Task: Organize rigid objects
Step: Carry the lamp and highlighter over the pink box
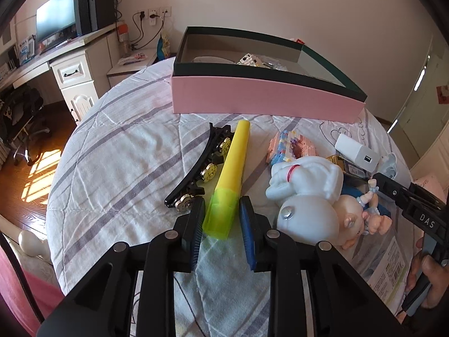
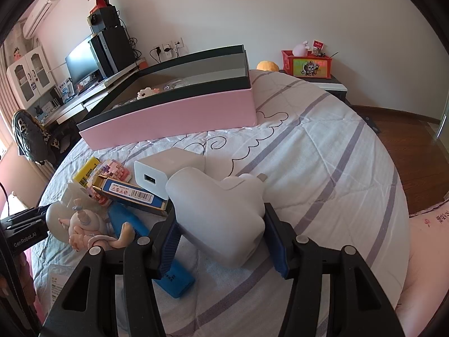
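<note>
1. Left wrist view: the left gripper [image 1: 221,219] points forward and down at the quilted bed [image 1: 118,146]. Its two blue pads straddle the translucent green end of one yellow tube [image 1: 231,174]. Whether the pads actually press on it I cannot tell; a thin gap seems to show on each side.
2. Only this view shows one black hair clip [image 1: 196,168] with round gold studs, lying just left of the tube, touching or nearly so. It also shows the right gripper [image 1: 393,188] from the side, with a hand [image 1: 426,278] on its handle.
3. Shared pile at right: one white figurine [image 1: 306,193], one pink piglet doll [image 1: 362,219], one pastel block toy [image 1: 291,146], one white charger [image 1: 356,154]. One pink box [image 1: 263,95] with a dark rim stands open behind, small items inside.
4. Right wrist view: the right gripper [image 2: 221,238] also tilts down, its pads pinching one grey heart-shaped object [image 2: 219,213], raised above the quilt.
5. Only here: one blue bottle [image 2: 151,252] beneath the fingers, one blue-and-gold carton [image 2: 132,193], one yellow packet [image 2: 87,171], and the charger [image 2: 165,174] beside the box [image 2: 179,115].
</note>
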